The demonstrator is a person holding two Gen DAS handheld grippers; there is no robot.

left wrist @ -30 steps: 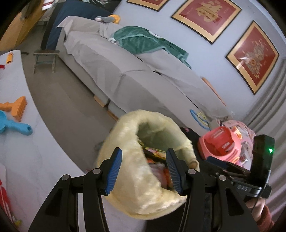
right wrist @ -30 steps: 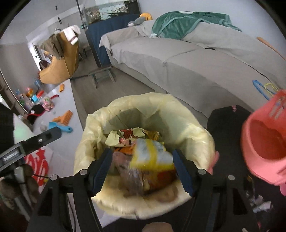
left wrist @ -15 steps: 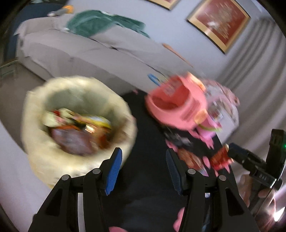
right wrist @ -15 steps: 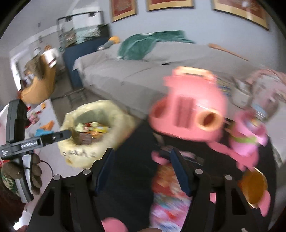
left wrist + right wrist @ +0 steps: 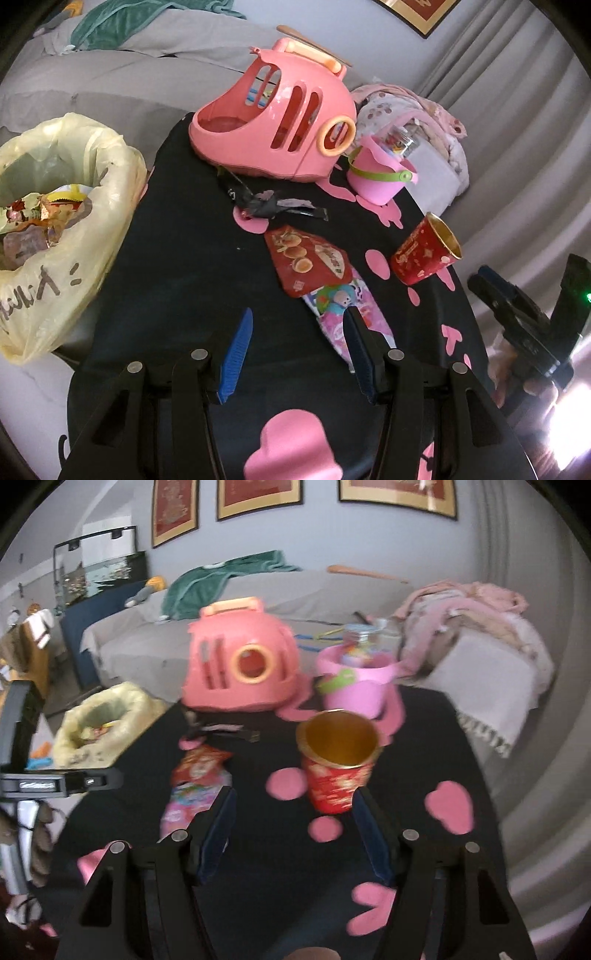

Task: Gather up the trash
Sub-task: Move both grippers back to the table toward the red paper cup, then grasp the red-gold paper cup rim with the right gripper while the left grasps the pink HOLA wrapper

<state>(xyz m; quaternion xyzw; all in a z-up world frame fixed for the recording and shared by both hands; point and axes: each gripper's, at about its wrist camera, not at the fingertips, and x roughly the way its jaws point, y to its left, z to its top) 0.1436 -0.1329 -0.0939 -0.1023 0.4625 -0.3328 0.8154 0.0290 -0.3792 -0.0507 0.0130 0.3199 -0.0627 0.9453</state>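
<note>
A yellow trash bag (image 5: 55, 206), full of wrappers, stands at the left of a black mat (image 5: 192, 266); the right wrist view shows the bag (image 5: 103, 727) too. On the mat lie a crumpled black wrapper (image 5: 266, 203), a red snack packet (image 5: 310, 258) and a pink cartoon packet (image 5: 343, 314). A red paper cup (image 5: 424, 254) with a gold inside stands upright. My left gripper (image 5: 299, 354) is open and empty, its right finger over the pink packet's edge. My right gripper (image 5: 295, 830) is open and empty, just short of the cup (image 5: 338, 764).
A pink toy carrier (image 5: 277, 122) and a pink bucket (image 5: 376, 177) stand at the mat's far side. Behind them is a grey sofa (image 5: 147, 642) with a green towel and pink clothes. Pink shapes are printed on the mat. Curtains hang at the right.
Both grippers swung right, from over the trash bag to over the black mat. The yellow-and-white wrapper seen between the right fingers above the bag is no longer there.
</note>
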